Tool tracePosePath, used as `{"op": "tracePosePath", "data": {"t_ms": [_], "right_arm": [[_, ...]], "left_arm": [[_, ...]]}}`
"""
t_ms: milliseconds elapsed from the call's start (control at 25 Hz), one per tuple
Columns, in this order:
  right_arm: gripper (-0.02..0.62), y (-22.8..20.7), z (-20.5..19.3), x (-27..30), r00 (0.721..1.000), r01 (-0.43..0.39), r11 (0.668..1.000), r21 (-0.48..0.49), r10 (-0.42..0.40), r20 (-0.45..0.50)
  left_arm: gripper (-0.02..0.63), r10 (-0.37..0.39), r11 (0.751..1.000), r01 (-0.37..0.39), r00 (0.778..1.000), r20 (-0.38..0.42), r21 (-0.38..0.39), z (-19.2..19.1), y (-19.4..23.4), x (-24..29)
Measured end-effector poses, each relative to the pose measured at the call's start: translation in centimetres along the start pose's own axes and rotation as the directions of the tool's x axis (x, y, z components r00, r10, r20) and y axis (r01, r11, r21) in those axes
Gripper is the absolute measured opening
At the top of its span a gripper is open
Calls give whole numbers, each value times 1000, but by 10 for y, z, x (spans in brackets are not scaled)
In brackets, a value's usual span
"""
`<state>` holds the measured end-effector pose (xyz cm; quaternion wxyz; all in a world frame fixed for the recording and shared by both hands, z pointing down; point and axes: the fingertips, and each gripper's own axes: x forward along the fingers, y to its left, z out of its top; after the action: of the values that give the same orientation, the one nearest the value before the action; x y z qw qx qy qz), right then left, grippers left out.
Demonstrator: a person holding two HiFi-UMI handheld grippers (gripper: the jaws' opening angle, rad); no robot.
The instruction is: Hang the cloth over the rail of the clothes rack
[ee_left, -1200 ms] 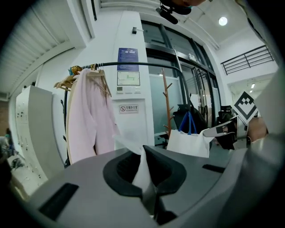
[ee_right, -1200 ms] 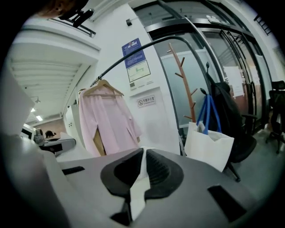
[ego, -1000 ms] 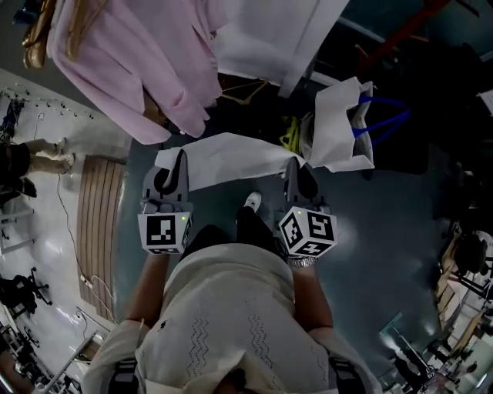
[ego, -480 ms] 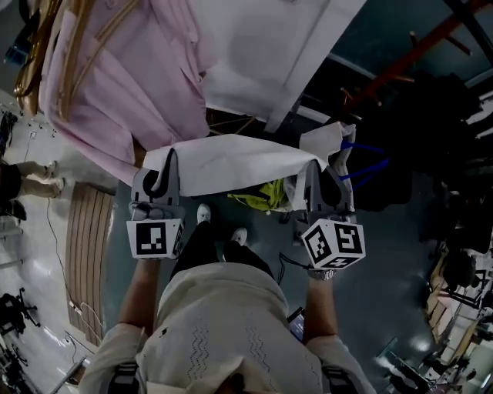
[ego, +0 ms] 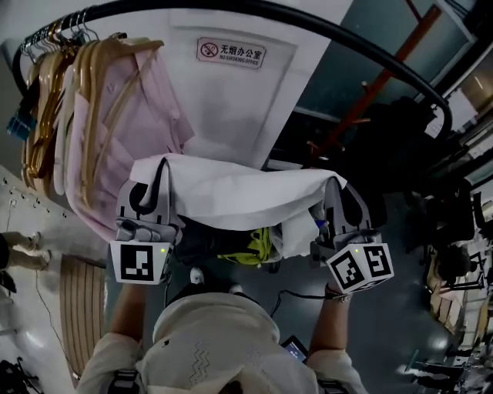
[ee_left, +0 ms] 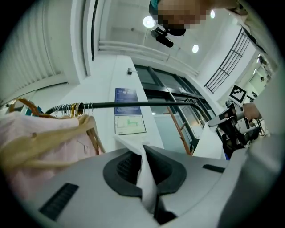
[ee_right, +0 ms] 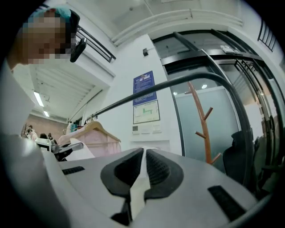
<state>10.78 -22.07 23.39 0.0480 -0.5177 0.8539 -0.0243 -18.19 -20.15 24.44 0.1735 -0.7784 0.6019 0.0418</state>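
Observation:
A white cloth (ego: 231, 192) is stretched between my two grippers, below the black rail (ego: 308, 23) of the clothes rack. My left gripper (ego: 146, 185) is shut on the cloth's left corner, and a strip of the cloth (ee_left: 144, 176) shows pinched between its pads. My right gripper (ego: 339, 196) is shut on the right corner, where the cloth (ee_right: 139, 187) runs between the dark pads. In both gripper views the rail (ee_left: 133, 104) (ee_right: 178, 82) crosses above and ahead of the jaws.
Pink shirts (ego: 115, 131) on wooden hangers (ego: 54, 69) fill the rail's left end. A white wall with a sign (ego: 231, 52) stands behind. A red-brown coat stand (ee_right: 200, 124) and dark bags (ego: 400, 138) are at the right. Something yellow-green (ego: 254, 250) lies under the cloth.
Both grippers have lifted the cloth upward toward the rail. The rail and the hangers have come into the head view, and the floor has dropped out of sight.

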Motion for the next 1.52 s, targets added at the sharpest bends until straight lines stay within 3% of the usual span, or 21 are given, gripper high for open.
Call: {"op": "tracePosePath", "data": {"t_ms": [160, 280, 400, 520, 800, 920, 1040, 1280, 1400, 1520], "right_arm": [[21, 16, 56, 9, 996, 3, 997, -81, 4, 87], [21, 23, 98, 11, 987, 26, 995, -95, -11, 161], [21, 25, 142, 14, 969, 44, 996, -83, -23, 245], [21, 29, 178, 17, 954, 37, 994, -99, -6, 299], [21, 25, 267, 24, 933, 61, 971, -229, 26, 360], [21, 19, 313, 36, 924, 78, 956, -282, 37, 381], [21, 3, 345, 47, 915, 100, 959, -264, 16, 404], [21, -9, 405, 52, 875, 143, 944, -298, 20, 484], [21, -12, 425, 59, 862, 171, 927, -334, 23, 506], [21, -21, 432, 74, 868, 180, 918, -352, 20, 495]], "left_arm": [[15, -17, 1000, 20, 993, 118, -24, 52, 22, 20], [15, -54, 998, 50, 984, 172, 24, 91, 32, 24], [15, -63, 994, 38, 965, 255, 104, 134, 41, 32], [15, -54, 990, 11, 947, 316, 137, 165, 50, 42], [15, -56, 974, -52, 889, 454, 222, 239, 58, 75], [15, -39, 958, -100, 883, 468, 267, 270, 62, 96], [15, -7, 944, -150, 881, 472, 295, 298, 65, 118], [15, 18, 928, -196, 873, 487, 317, 349, 74, 160], [15, 28, 890, -241, 877, 480, 388, 362, 76, 179], [15, 38, 854, -261, 894, 446, 450, 362, 78, 202]]}}
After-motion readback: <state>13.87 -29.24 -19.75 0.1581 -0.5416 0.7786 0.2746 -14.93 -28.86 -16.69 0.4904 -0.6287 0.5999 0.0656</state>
